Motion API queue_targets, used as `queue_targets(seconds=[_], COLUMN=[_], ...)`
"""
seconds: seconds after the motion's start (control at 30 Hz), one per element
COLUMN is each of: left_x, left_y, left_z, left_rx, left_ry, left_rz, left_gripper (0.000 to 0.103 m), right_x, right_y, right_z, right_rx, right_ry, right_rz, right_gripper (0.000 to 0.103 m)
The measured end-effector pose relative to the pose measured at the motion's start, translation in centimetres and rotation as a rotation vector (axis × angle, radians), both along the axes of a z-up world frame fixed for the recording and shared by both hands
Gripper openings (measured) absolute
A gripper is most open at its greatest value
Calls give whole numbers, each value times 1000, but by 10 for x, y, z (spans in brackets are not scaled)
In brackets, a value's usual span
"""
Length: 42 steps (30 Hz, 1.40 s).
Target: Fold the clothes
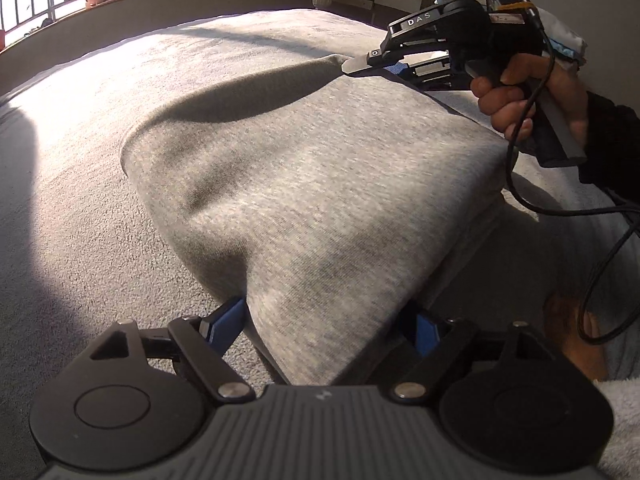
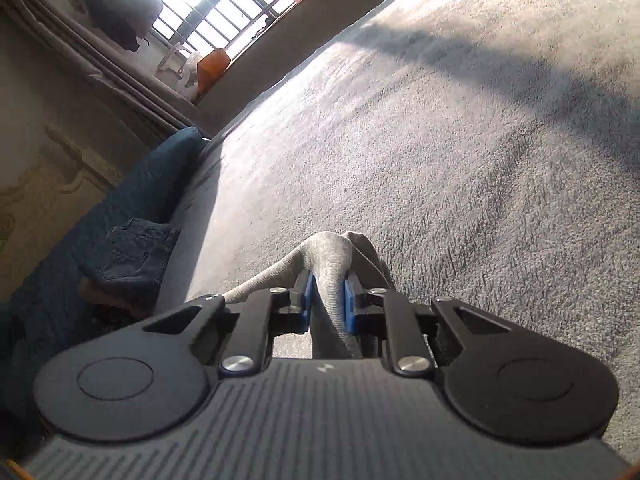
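Right hand-held gripper (image 2: 326,300) is pinched down on a corner of the grey garment (image 1: 320,184), the blue pads (image 2: 349,306) squeezing a bunched ridge of cloth that rises between them. From the left wrist view the same gripper hangs over the far corner of the garment, a bare hand (image 1: 520,96) wrapped round its handle and a black cable trailing from it.

Left hand-held gripper (image 1: 326,328) stands wide, its two blue pads either side of the garment's near edge; the cloth runs between them, but I cannot see either pad pressing on it, so I judge that end not yet gripped.

Spread over the carpeted floor (image 2: 460,128), the garment looks like one broad panel with a soft hump and a few creases, its far side lifted slightly under the right grip. I cannot tell whether a fold has already been laid in it; it reads as thick, perhaps doubled, along the right edge. By my judgement the folding is at an early or middle stage.

Off by the wall, folded dark jeans (image 2: 132,256) lie on a blue cushion (image 2: 160,176), seemingly done.
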<state>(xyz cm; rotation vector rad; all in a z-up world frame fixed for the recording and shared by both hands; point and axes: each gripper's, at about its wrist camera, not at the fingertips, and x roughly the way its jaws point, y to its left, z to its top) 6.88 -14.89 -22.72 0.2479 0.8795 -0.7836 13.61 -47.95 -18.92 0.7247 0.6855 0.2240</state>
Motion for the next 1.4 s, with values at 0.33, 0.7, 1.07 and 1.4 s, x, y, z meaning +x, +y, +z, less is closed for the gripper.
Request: queue_targets(seconds=[0.33,0.7,1.07,1.4], left_x=[12,-46,-17,-30], left_y=[36,12,-4,-20], left_z=[18,59,23,15], left_rx=[-95,-229,-247,-211], left_ry=[38,-173,-96,-149], left_rz=[40,-253,-95,-84], left_gripper=[78,54,35,36], right_x=[-34,10,17,69], right_y=[-12,197,176,230], right_z=[22,88,55,15], right_rx=[-102,-665,-685,-735], right_ry=[-27,-191,6,-62], right_rz=[-141,621,525,623], right_gripper=[22,16,12,9])
